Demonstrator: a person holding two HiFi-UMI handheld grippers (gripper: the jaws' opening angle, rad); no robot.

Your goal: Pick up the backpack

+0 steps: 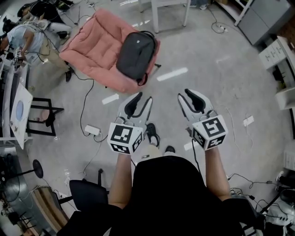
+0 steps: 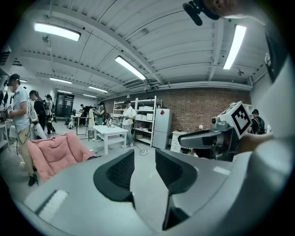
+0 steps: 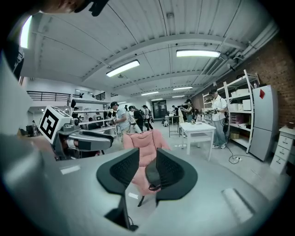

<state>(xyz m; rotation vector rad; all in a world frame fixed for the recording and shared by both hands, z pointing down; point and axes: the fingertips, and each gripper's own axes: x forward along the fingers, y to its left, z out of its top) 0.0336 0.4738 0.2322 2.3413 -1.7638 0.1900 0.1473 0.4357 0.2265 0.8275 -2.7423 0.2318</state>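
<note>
The dark grey backpack [image 1: 136, 54] leans on the seat of a pink cushioned chair [image 1: 99, 44] some way ahead of me on the floor. My left gripper [image 1: 144, 97] and right gripper [image 1: 184, 94] are held side by side in the air, short of the chair, both open and empty. In the right gripper view the backpack [image 3: 152, 174] and pink chair [image 3: 143, 140] show far off through the gap of the right gripper [image 3: 147, 154]. The left gripper [image 2: 144, 154] points past the chair [image 2: 57, 152], which lies to its left.
Cables and a white power strip [image 1: 92, 130] lie on the floor left of my feet. A black stool [image 1: 44, 113] stands at the left, a white table [image 1: 169, 14] behind the chair, shelves [image 1: 276, 55] at the right. People [image 2: 18, 120] stand about the room.
</note>
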